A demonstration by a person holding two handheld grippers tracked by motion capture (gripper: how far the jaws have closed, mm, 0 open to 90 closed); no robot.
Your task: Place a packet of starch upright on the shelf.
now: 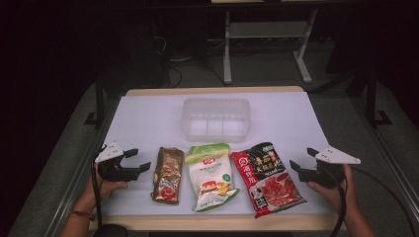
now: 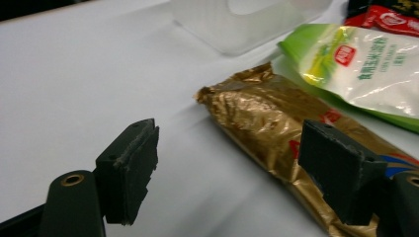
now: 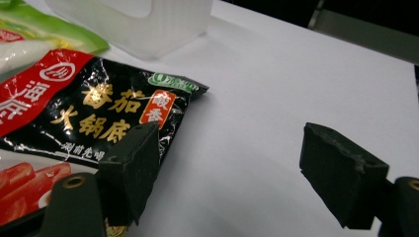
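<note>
- High view: left gripper (image 1: 132,160) open, empty, just left of gold packet (image 1: 167,174), whose long axis runs away from the person.
- Left gripper view: packet lies past the right jaw.
- Right gripper view: right gripper (image 3: 230,168) open, empty, beside black-red packet (image 3: 89,113).

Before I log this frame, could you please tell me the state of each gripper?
Left gripper: open, holding nothing, beside the gold packet.
Right gripper: open, holding nothing, beside the black-and-red packet.

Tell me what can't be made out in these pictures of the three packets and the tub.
- Gold packet: near end hidden behind a jaw, left gripper view.
- Black-and-red packet: cut off by the left edge, right gripper view.
- Small print on green-and-white packet: too small, high view.
- Clear tub contents: unclear through its translucent walls.
</note>
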